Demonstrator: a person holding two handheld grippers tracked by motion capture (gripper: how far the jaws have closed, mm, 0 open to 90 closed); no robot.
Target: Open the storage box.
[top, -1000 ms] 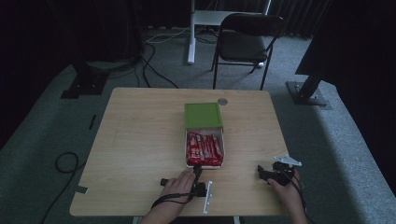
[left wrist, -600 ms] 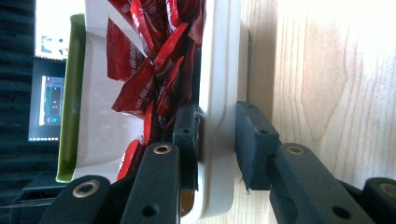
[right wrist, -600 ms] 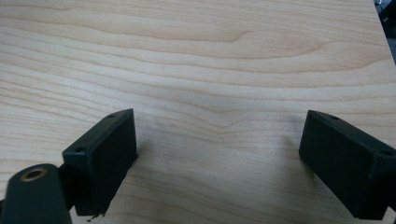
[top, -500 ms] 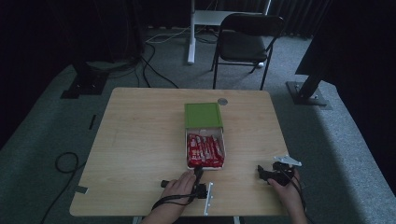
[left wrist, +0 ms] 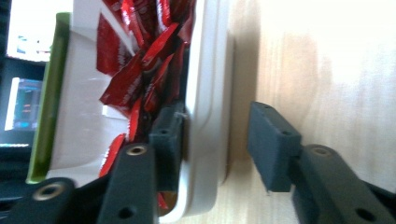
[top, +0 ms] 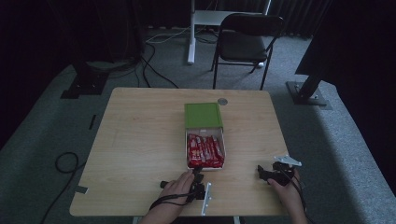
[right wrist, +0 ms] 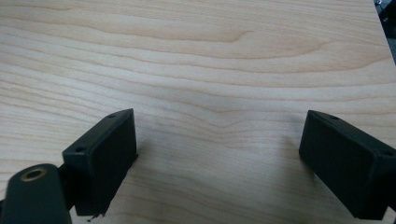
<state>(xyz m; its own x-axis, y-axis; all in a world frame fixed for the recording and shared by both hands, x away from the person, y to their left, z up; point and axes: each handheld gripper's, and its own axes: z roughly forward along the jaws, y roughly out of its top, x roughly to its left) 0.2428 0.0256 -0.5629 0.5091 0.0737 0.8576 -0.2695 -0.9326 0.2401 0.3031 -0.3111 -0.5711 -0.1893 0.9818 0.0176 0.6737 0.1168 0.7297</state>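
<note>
A white box full of red packets lies at the table's middle, its green lid hinged open on the far side. My left gripper is at the box's near left corner. In the left gripper view its jaws straddle the box wall: one pad rests inside against the packets, the other pad stands clear on the outside. These jaws have just been opening. My right gripper sits low near the front right, jaws open over bare wood.
A small round disc lies near the table's far edge. Behind the table stand a dark folding chair and a white post. Cables and black stand bases lie on the floor.
</note>
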